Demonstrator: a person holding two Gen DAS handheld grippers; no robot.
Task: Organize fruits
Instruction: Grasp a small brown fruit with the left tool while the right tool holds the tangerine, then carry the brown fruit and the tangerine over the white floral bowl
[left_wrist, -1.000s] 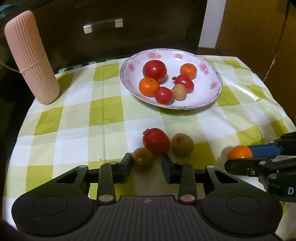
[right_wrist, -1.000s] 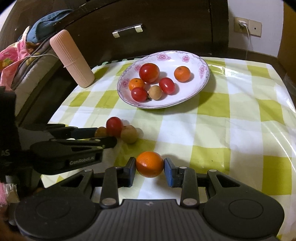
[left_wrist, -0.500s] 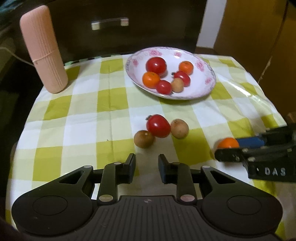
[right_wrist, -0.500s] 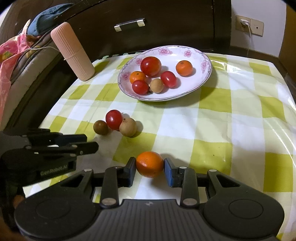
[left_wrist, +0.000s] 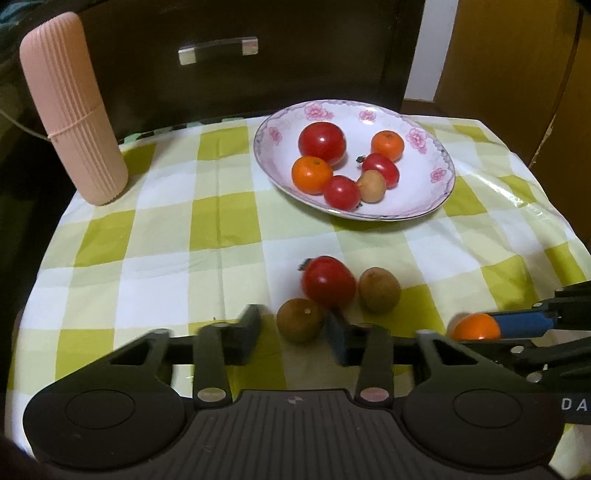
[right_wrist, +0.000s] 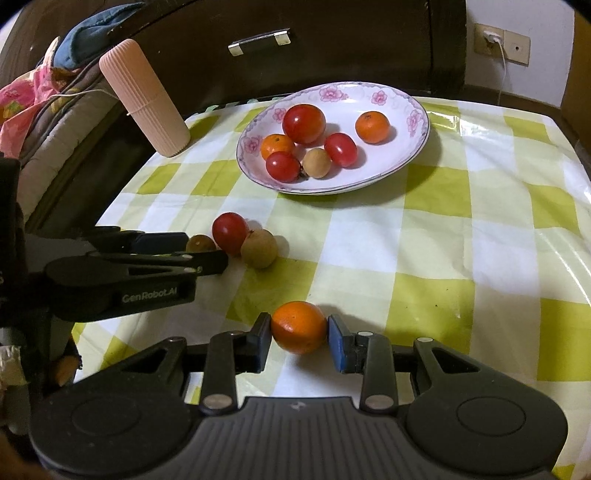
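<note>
1. The right gripper (right_wrist: 299, 338) is clamped on an orange (right_wrist: 298, 326) low over the checked tablecloth (right_wrist: 461, 258), a pad pressed against each side of the fruit.
2. The left gripper (left_wrist: 293, 328) has its jaws opening; a brown fruit (left_wrist: 300, 319) sits between its fingers, with a gap showing on the left side, so it is not gripped.
3. A red tomato (left_wrist: 328, 282) lies on the cloth touching that brown fruit, and a 2nd brown fruit (left_wrist: 379, 290) lies just beside the tomato.
4. The flowered plate (left_wrist: 428, 199) at the far side holds 6 fruits: 3 red, 2 orange, 1 tan.
5. A ribbed pink case (left_wrist: 72, 110) stands tilted at the far left corner of the cloth.
</note>
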